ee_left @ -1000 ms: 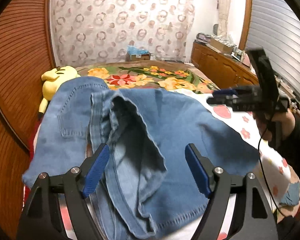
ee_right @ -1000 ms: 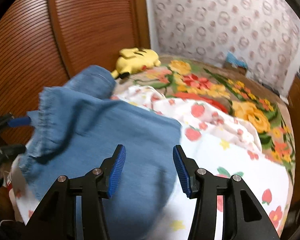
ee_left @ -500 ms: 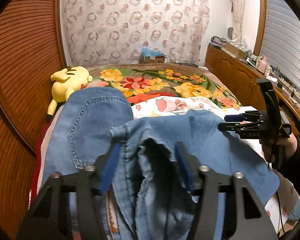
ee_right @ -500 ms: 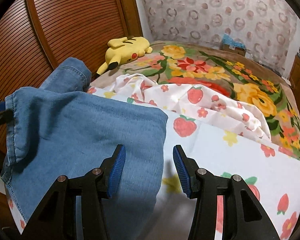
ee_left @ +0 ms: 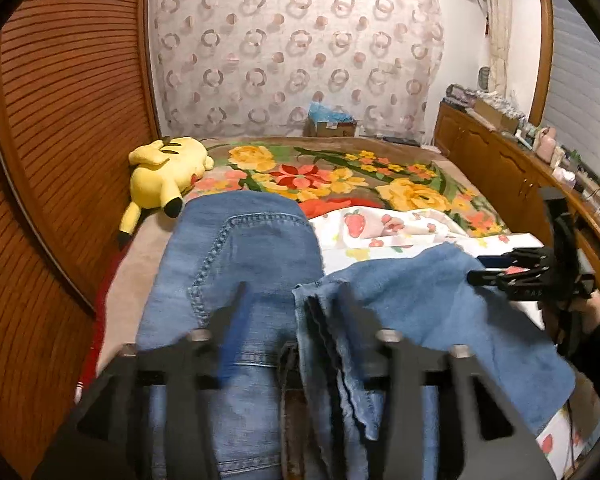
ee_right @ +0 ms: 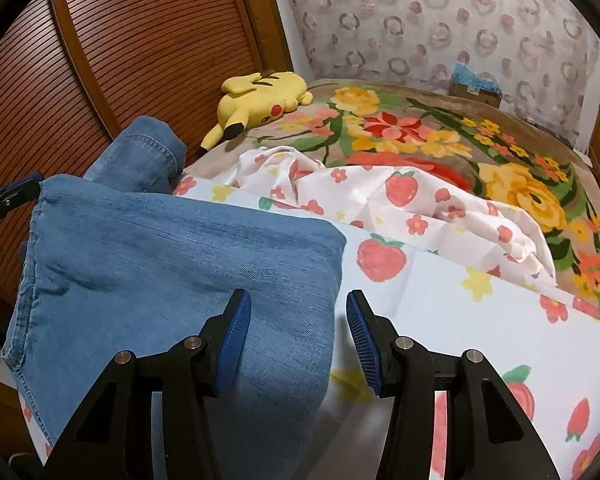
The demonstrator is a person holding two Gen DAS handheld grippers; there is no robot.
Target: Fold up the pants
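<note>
**Folding jeans on a bed: second fold in hand**

Left wrist view: the left gripper (ee_left: 290, 320), blurred, has its fingers narrowed around bunched denim; whether it truly pinches the cloth cannot be told. The pants (ee_left: 244, 256) lie along the left edge of the bed (ee_left: 380, 148), seat pocket up, a doubled leg spreading toward the right gripper (ee_left: 496, 270). A yellow plush toy (ee_left: 164, 172) rests at the far left corner.

Right wrist view: the right gripper (ee_right: 298, 322) hangs wide and empty over the folded leg's edge, above the strawberry sheet (ee_right: 440, 292). Judged step: fold in progress. The next move likely calls for carrying the bunched end over and flattening it.
</note>
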